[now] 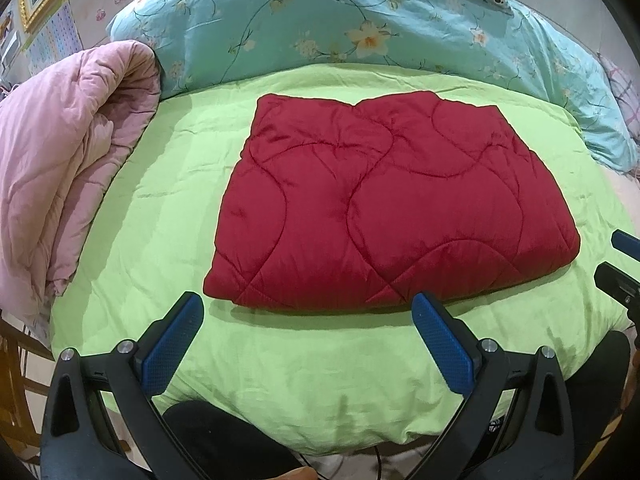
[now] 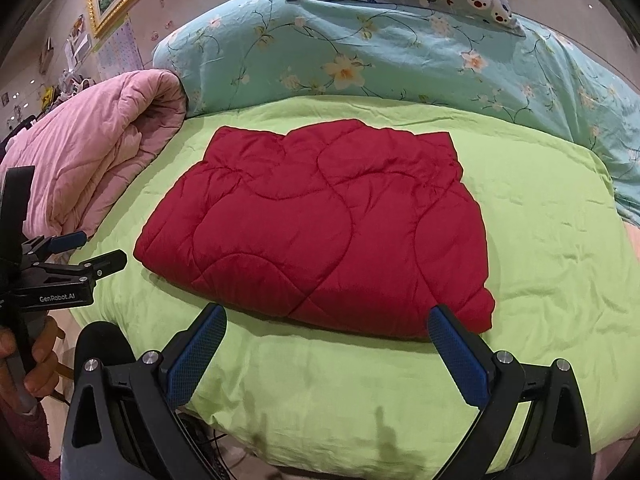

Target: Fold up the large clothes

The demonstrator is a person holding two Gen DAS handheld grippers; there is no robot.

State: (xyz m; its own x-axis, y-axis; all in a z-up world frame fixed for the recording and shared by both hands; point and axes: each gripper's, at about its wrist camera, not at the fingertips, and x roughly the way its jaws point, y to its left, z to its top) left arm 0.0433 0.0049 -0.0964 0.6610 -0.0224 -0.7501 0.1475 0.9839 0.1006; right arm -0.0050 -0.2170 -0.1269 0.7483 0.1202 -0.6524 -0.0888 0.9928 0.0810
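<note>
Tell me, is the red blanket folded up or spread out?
Folded. The red blanket lies as a thick, neat rectangle on the green sheet, with layered edges at the front.

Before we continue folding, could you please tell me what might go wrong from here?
1. The red quilt is thick and puffy; its folded layers may spring open or slip when grabbed.
2. Both hand-held grippers, left and right, are open above the green sheet and might pinch it along with the quilt's near edge.

Bare green sheet [image 1: 280, 380] lies before the red quilt [image 1: 384, 216]; pink quilt [image 1: 60, 160] crowds left.
</note>
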